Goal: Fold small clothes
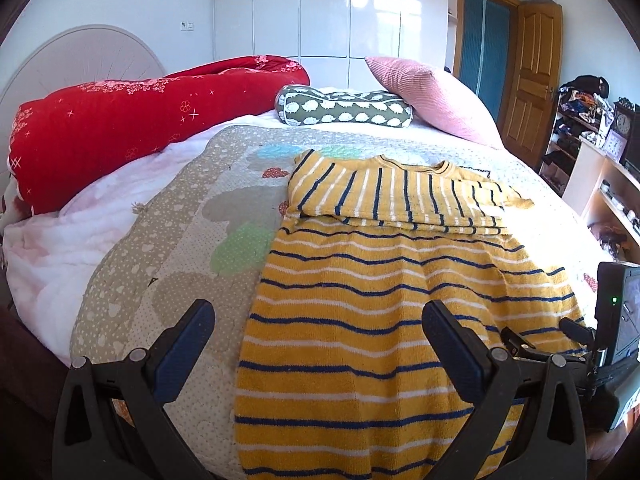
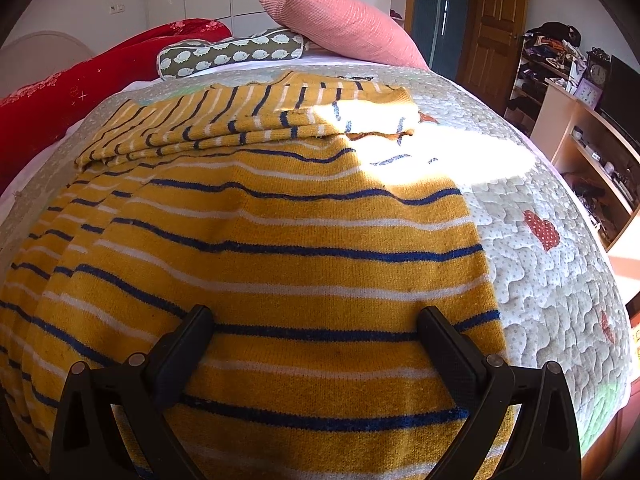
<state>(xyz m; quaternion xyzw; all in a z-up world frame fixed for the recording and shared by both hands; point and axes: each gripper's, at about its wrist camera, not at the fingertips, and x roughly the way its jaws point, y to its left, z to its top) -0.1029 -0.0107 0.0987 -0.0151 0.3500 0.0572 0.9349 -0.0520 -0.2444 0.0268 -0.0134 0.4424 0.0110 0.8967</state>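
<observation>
A yellow sweater [image 1: 360, 312] with blue and white stripes lies flat on a quilted bed cover [image 1: 168, 240] with dotted cloud shapes, and its sleeves are folded across the upper part near the collar. The left gripper [image 1: 319, 314] is low over the near end of the bed and looks forward along the garment; its two fingers stand wide apart and hold nothing. Its left finger [image 1: 188, 332] is above the quilt just beside the left edge of the sweater, and its right finger [image 1: 452, 336] is above the striped cloth. The right gripper [image 2: 316, 320] is also low and level, close over the lower body of the sweater, pointing toward the pillows. Its jaws are spread wide too, both fingers are above the yellow fabric, and nothing is between them; whether the tips touch the cloth I cannot tell. In the left wrist view a part of the right gripper's body shows at the right edge, near the right side of the sweater. At the far end of the bed there are a pink pillow [image 2: 352, 28], a green pillow with white hedgehogs [image 1: 344, 110] and a rolled red blanket [image 1: 120, 128]. Bright sunlight falls on the right sleeve area.
</observation>
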